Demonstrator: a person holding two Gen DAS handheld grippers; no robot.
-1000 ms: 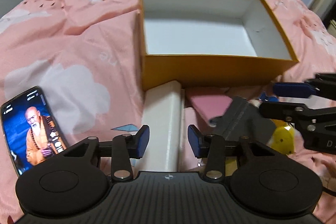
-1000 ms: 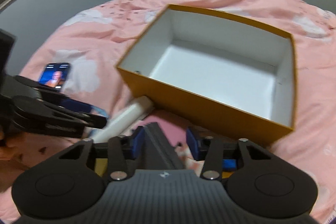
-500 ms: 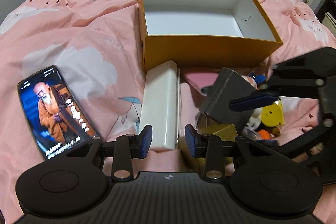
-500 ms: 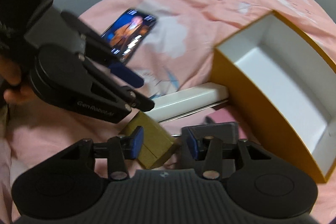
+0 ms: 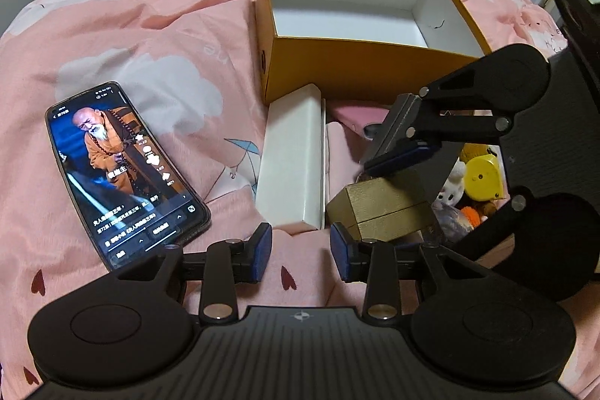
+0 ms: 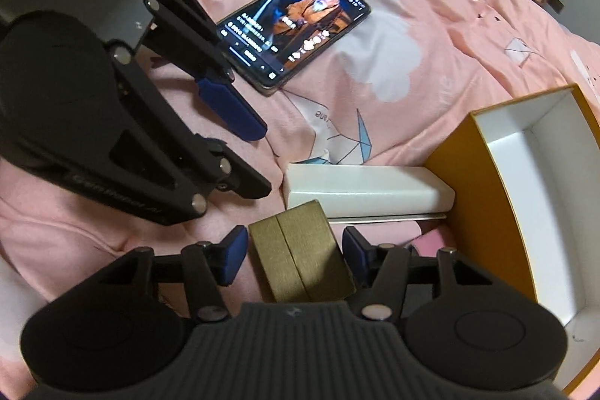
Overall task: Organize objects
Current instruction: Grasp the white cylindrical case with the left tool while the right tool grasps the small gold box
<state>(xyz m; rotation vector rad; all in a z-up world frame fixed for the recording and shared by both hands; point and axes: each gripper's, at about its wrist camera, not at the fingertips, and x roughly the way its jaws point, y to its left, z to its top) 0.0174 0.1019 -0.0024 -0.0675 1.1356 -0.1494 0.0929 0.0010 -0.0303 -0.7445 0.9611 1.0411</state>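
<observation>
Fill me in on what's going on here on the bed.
A person with a gripper in each hand is sorting items on a pink bedspread. The right gripper is open around a small gold box, not yet closed on it. The left gripper hovers open, holding nothing. The orange box is empty; a white case and phone lie nearby.

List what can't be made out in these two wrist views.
- Pink item, left view: half hidden by dark grey box and right gripper.
- Toys beside yellow object, left view: masked by gripper arms.
- Gold box near end, right view: under the gripper body.
</observation>
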